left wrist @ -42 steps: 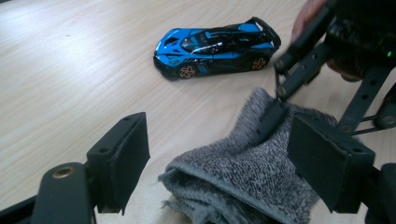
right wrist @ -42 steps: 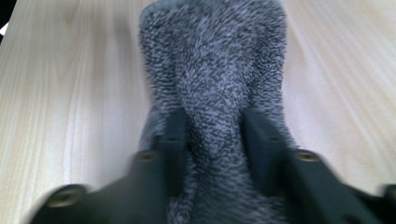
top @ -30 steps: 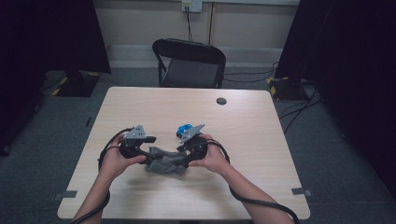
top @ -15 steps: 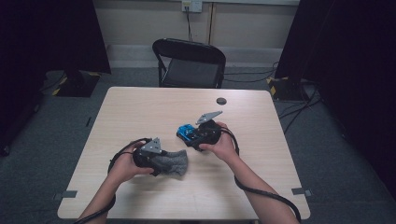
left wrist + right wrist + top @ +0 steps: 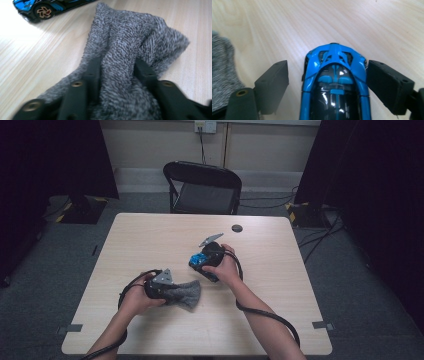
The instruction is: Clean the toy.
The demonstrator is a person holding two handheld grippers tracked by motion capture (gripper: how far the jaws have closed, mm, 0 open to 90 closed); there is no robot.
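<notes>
- While the left gripper has its jaws closed on a bunched fold of the grey fuzzy cloth, the right gripper stands with its jaws spread on either side of the blue toy car, a gap showing at the left jaw and the right jaw close to or just touching the car's flank
- Seen from the high view, the cloth lies at lower centre-left of the frame, trailing rightward from the left gripper onto the table, and the car sits just left of the right hand near the middle of the frame
- Cloth and car are near each other but apart (the left gripper view puts the car in its upper left corner, bare wood between it and the cloth)
- Judging by this, the work looks to be bringing cloth and car together, perhaps to wipe or wrap the car; the step in hand is securing the car, and that hold is not yet made
- Next move, as I read it: close the right jaws squarely on the car's sides, which are smooth and tapered and could slip forward out of the pads, so the grip should sit at the widest part
- Left hand should keep its pinch, since only a fold is held and the rest of the cloth drags on the table
</notes>
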